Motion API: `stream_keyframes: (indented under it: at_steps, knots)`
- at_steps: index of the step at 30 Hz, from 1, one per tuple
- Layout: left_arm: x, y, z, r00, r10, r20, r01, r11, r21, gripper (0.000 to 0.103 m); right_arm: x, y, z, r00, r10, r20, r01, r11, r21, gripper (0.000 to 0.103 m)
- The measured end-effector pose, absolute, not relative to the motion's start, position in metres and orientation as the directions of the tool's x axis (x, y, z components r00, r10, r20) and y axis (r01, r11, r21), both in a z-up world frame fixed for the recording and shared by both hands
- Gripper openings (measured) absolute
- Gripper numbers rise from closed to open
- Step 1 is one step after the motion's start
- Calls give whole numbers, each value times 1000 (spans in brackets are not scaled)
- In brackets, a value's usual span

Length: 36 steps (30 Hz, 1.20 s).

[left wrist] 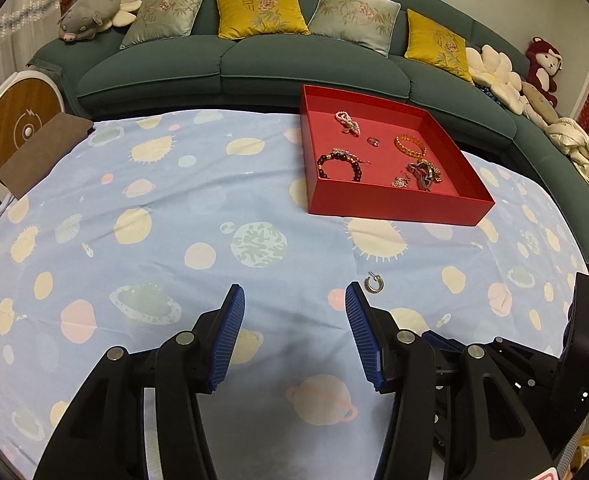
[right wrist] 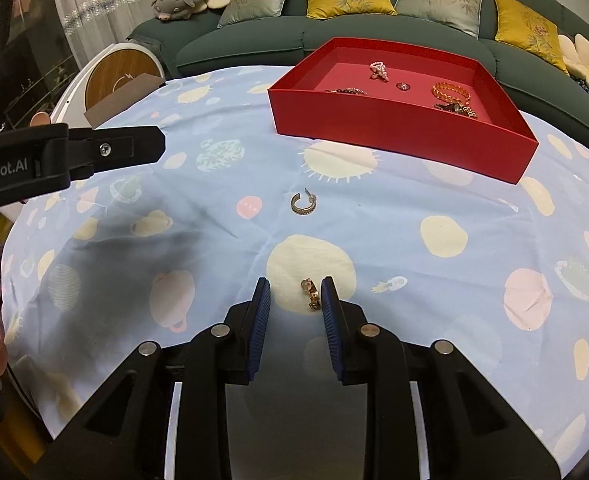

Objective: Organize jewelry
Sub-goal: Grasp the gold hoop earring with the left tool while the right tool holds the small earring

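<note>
Gold earring [right wrist: 311,295] between ribbed blue fingers [right wrist: 261,320].

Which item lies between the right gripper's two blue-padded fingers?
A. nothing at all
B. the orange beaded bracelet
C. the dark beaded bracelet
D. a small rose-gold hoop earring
D: in the right wrist view, the small rose-gold hoop earring lies on the blue planet-print cloth between the fingers of the right gripper, which do not yet clamp it; both bracelets are in the red tray.

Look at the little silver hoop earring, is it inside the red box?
No, the silver hoop earring lies on the blue cloth, outside the red box.
</note>
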State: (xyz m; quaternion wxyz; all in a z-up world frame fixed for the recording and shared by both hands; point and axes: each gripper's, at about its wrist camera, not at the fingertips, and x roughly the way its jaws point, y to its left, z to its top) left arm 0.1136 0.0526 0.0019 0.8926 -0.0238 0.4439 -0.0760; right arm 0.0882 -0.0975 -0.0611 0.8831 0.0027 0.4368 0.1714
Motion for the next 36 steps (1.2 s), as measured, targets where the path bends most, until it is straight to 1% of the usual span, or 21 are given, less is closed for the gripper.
stream_keyframes:
  at_steps: [4, 5, 6, 8, 10, 11, 14, 21, 36]
  knots:
    - [115, 47, -1, 589, -167, -791, 125, 985, -115, 51, 93, -99, -64, 557, 300, -774, -295, 943, 153, 24]
    - [116, 46, -1, 587, -169, -792, 129, 985, -114, 51, 94, -100, -65, 556, 298, -776, -293, 944, 153, 20]
    - [117, 43, -3, 584, -169, -794, 132, 985, -113, 51, 94, -100, -66, 555, 296, -777, -291, 944, 152, 18]
    - [119, 39, -7, 576, -174, -799, 139, 984, -114, 51, 95, -102, -67, 557, 293, -777, -287, 946, 151, 11]
    - [122, 35, -12, 564, -186, -804, 143, 981, -127, 51, 95, -105, -67, 556, 293, -778, -284, 946, 154, 8]
    - [123, 33, -15, 557, -197, -807, 147, 980, -138, 51, 95, -106, -66, 557, 293, -777, -282, 947, 155, 5]
    - [129, 26, -23, 535, -211, -818, 150, 977, -154, 51, 91, -110, -62, 565, 292, -772, -277, 948, 156, 4]
    - [134, 10, -34, 527, -197, -827, 156, 979, -134, 51, 79, -127, -49, 588, 298, -752, -268, 949, 166, 4]
    - [140, -12, -58, 503, -185, -844, 176, 978, -110, 51, 64, -158, -48, 593, 289, -751, -237, 955, 180, 4]
